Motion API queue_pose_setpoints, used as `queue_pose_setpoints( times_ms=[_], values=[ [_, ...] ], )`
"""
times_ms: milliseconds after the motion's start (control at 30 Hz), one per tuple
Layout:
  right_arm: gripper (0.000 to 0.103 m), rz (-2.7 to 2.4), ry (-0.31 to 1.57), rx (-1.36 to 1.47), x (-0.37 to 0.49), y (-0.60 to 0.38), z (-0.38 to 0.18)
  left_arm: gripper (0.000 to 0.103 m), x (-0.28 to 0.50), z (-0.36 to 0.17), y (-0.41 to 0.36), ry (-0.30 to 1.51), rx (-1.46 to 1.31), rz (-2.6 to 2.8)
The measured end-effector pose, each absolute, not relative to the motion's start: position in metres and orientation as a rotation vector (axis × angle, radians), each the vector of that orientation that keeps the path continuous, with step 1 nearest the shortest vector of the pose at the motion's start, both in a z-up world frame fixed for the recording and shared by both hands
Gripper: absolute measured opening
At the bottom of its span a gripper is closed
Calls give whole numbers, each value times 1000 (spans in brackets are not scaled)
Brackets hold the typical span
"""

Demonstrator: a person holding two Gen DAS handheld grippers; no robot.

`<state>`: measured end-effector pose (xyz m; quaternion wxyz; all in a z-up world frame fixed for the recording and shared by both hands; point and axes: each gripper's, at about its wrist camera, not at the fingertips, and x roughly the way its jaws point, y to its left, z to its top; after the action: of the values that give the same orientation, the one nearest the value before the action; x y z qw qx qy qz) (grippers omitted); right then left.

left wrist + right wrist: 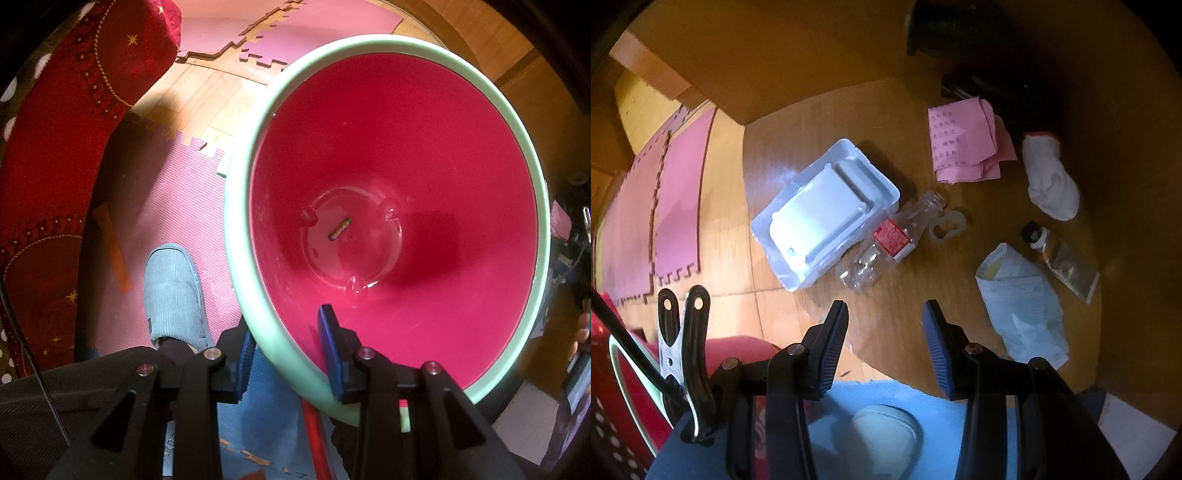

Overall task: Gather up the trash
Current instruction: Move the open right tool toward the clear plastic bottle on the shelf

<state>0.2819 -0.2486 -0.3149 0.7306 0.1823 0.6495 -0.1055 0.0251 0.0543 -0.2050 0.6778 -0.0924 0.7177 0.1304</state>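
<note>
A bin with a pale green rim (369, 40) and a pink inside fills the left wrist view; a small wrapper (340, 229) lies on its bottom. My left gripper (287, 325) is shut on the near rim, one finger outside and one inside. On the round wooden table (894, 332) lie a white plastic tray (827, 214), a clear bottle with a red label (886, 240), pink paper (964, 140), a white sock (1049, 177), a metal tube (1063, 262) and a pale blue mask (1019, 306). My right gripper (885, 308) hangs open over the table's near edge, short of the bottle, holding nothing.
A person's foot in a grey slipper (173, 291) stands on pink foam mats (177, 206) left of the bin. A red patterned cushion (55, 147) lies further left. Dark objects (960, 26) sit at the table's far side. A black clamp (683, 332) sticks up beside my right gripper.
</note>
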Motion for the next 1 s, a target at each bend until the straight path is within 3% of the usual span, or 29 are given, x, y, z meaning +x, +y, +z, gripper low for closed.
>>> queue_pose_setpoints(
  times_ms=[1000],
  values=[
    [43, -346, 1426, 498, 318, -260, -336, 34, 27, -208, 52, 1611, -192, 311]
  ],
)
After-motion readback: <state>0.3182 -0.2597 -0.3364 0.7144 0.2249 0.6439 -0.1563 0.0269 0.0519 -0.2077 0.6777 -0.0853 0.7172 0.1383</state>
